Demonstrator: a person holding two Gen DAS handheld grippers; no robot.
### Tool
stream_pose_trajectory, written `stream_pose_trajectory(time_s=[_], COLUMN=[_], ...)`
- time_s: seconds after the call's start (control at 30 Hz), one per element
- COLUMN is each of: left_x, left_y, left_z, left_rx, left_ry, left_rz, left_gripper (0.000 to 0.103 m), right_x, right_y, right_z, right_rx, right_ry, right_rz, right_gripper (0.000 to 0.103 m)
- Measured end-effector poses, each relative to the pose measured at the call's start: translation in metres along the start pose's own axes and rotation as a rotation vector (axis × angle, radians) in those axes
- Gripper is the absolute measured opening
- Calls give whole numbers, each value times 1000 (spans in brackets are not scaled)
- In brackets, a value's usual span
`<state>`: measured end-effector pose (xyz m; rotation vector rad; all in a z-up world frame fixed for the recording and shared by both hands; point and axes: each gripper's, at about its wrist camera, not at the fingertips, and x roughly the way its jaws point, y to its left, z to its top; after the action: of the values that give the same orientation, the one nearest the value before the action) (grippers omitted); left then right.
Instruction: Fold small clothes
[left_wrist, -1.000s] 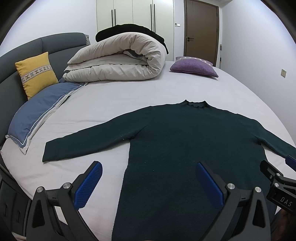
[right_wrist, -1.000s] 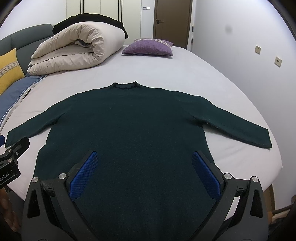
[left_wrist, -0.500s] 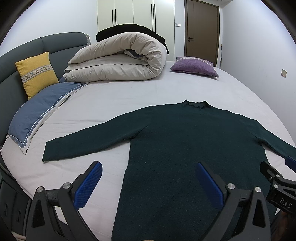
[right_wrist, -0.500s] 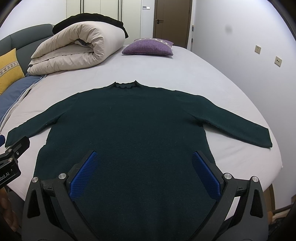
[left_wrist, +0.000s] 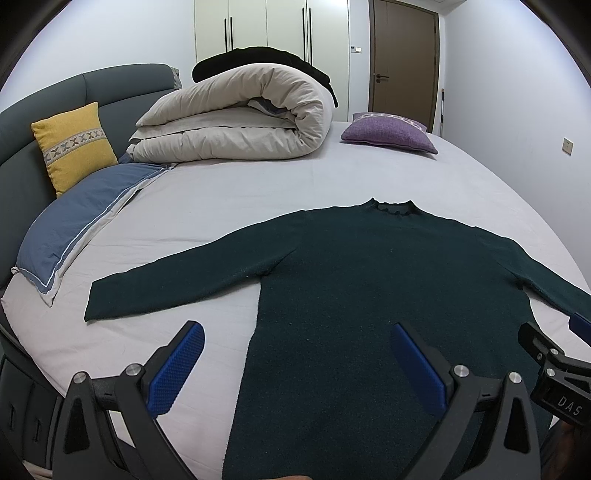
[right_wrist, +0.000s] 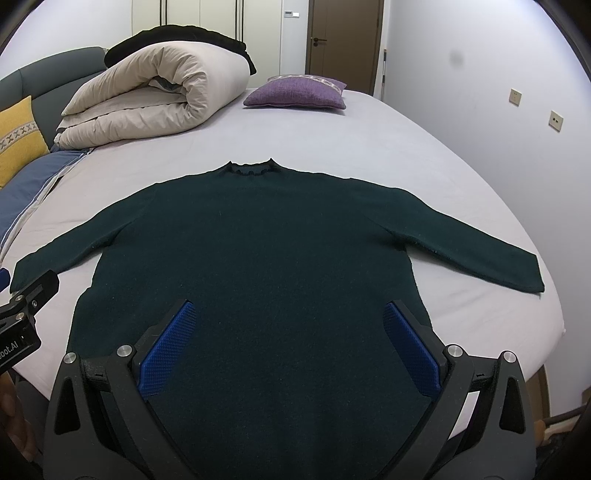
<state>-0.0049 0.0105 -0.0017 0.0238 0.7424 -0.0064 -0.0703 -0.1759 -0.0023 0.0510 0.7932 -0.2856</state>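
None of the folding is done yet, judging by how things lie. One dark green sweater (right_wrist: 255, 258) rests flat on the bed (right_wrist: 424, 147), collar (right_wrist: 251, 170) pointing toward the purple cushion (right_wrist: 295, 94), both sleeves spread straight out from the body. Left sleeve (left_wrist: 177, 280) reaches toward the blue pillow (left_wrist: 70, 229); right sleeve (right_wrist: 480, 251) reaches toward the bed's wall-side edge. Left gripper (left_wrist: 295, 365) hovers over the sweater's left side seam near the hem, fingers wide apart and empty. Right gripper (right_wrist: 288, 343) hovers over the sweater's lower body, likewise spread and holding nothing. Remaining, by my estimate: both sleeves turned in, then the body doubled over.
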Motion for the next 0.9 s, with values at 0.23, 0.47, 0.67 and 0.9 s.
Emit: stream_pose_trajectory(time_s=[0.23,0.47,0.67,0.9], left_x=[0,0,0,0], left_y=[0,4,6,8], left_z=[0,-4,-6,-9], left_rx=[1,-4,-5,-7], left_ry=[0,1,3,4], left_rz=[0,0,-1,-3], left_gripper=[103,103,103,103], right_x=[1,2,2,4], right_y=[1,3,4,6], right_z=[-1,-2,-2,-3], right_rx=[0,-4,-3,-6], right_ry=[1,3,6,9], right_rz=[1,1,2,3], right_gripper=[103,103,103,103])
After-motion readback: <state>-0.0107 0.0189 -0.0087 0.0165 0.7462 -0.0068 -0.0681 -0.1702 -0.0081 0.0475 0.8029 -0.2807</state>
